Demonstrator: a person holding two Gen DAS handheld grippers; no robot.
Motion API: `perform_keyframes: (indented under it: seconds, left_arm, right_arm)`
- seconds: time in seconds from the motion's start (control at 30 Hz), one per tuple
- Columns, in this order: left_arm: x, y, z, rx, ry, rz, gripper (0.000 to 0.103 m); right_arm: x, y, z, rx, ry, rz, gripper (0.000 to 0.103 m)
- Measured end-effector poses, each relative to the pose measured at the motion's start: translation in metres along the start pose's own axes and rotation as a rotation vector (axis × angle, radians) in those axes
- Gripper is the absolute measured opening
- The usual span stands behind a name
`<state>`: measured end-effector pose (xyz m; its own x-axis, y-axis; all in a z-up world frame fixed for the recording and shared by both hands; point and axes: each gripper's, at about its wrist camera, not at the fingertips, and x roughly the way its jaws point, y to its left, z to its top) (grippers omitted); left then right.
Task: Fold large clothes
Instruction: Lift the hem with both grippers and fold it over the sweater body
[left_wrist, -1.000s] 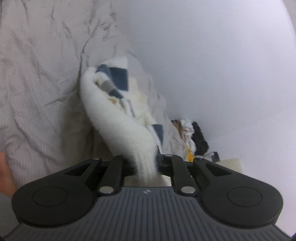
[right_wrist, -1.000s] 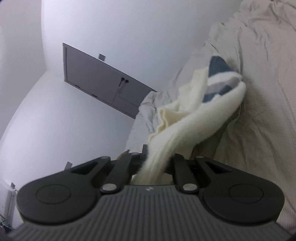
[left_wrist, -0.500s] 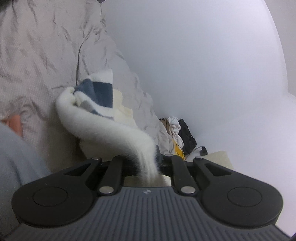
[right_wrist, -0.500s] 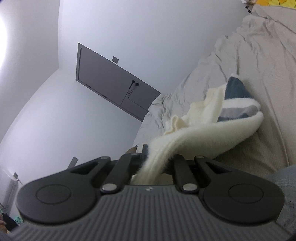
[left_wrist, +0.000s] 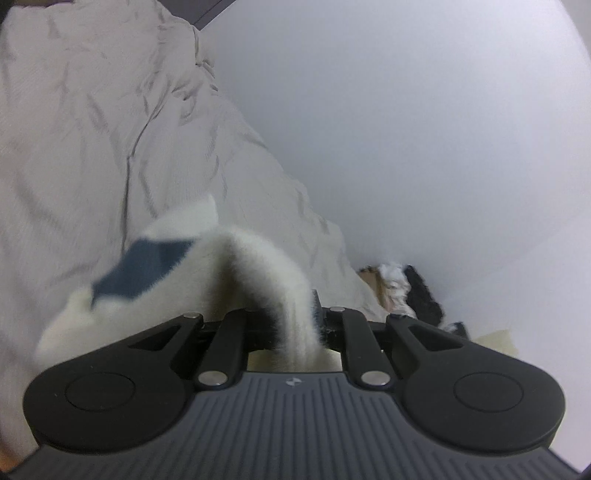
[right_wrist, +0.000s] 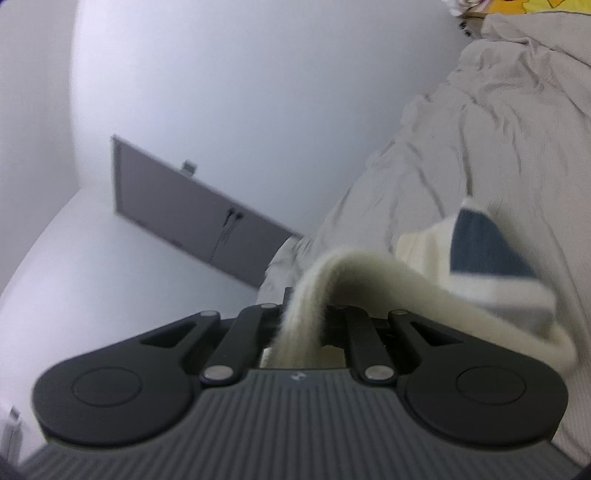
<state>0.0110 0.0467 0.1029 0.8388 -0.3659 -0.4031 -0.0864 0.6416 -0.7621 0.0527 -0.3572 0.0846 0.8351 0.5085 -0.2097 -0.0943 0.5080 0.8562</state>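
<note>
A fuzzy cream sweater (left_wrist: 255, 266) with navy and grey blocks hangs slack between both grippers over a wrinkled beige bedspread (left_wrist: 92, 147). My left gripper (left_wrist: 299, 317) is shut on one cream edge of it, and the cloth arches up and drops away to the left. In the right wrist view the same sweater (right_wrist: 424, 273) loops over my right gripper (right_wrist: 299, 314), which is shut on another cream edge, with a navy patch off to the right. The fingertips of both grippers are buried in the fleece.
The bedspread (right_wrist: 480, 147) fills the side of each view, against a plain white wall (left_wrist: 406, 129). A heap of dark and light clothes (left_wrist: 410, 291) lies by the wall. A grey door (right_wrist: 192, 214) stands in the far wall.
Both grippers have swung across the bed and closer to the sweater's body. The stretched span of cloth has gone slack into a short arch. The grey sleeve that crossed both views has gone.
</note>
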Motion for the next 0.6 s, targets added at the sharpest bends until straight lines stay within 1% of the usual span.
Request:
perform_keyframes:
  seconds: [0.1,0.23,0.37,0.43,0.5,0.6]
  left_arm:
    - [0.046,0.003,0.015,0.026,0.004,0.036,0.014]
    - [0.104,0.021,0.028,0.038,0.024,0.074,0.014]
    - [0.136,0.048,0.033,0.031,0.031,0.069,0.014]
    - [0.153,0.058,0.037,0.028,0.048,0.074,0.014]
    - [0.171,0.064,0.044,0.037,0.057,0.076,0.014]
    - [0.195,0.067,0.053,0.073,0.046,0.065,0.014]
  right_arm:
    - [0.039,-0.02,0.011,0.038,-0.013,-0.055,0.011]
    - [0.081,-0.051,0.02,0.064,-0.009,-0.113,0.011]
    - [0.111,-0.076,0.025,0.089,0.01,-0.123,0.011]
    - [0.121,-0.089,0.025,0.1,0.016,-0.125,0.011]
    - [0.131,-0.104,0.025,0.118,0.027,-0.135,0.011]
    - [0.152,-0.122,0.032,0.116,0.036,-0.149,0.011]
